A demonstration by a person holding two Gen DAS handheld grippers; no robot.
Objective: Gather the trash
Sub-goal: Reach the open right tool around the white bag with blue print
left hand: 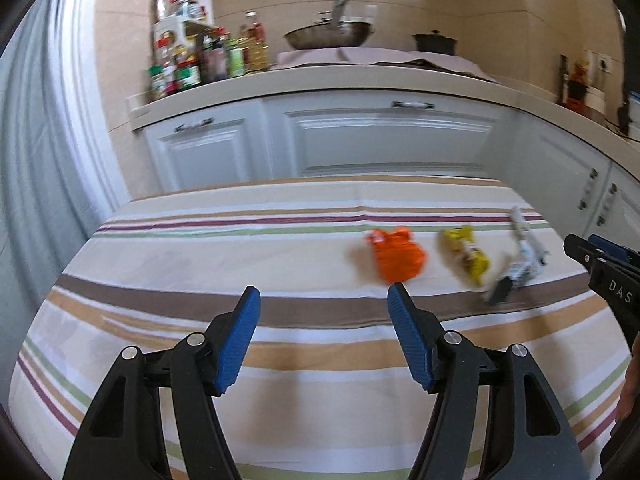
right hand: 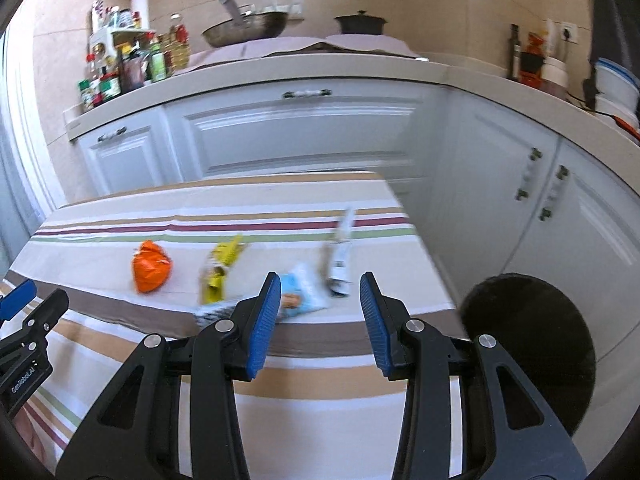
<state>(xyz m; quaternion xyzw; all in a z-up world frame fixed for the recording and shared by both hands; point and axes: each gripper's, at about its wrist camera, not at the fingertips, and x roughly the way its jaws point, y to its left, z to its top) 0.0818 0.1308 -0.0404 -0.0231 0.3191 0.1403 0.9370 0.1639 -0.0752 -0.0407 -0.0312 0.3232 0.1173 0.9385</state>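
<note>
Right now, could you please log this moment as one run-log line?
left gripper open, empty | right gripper open, empty | orange wrapper, yellow wrapper, blue packet on striped tablecloth | black bin at right

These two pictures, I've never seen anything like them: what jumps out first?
Two open grippers with blue pads fill the foreground: the left gripper and the right gripper, both above a striped tablecloth. Beyond them lies a row of crumpled litter: an orange wrapper, a yellow wrapper, a white wrapper and a light blue packet. A round black bin sits off the table's right edge.
</note>
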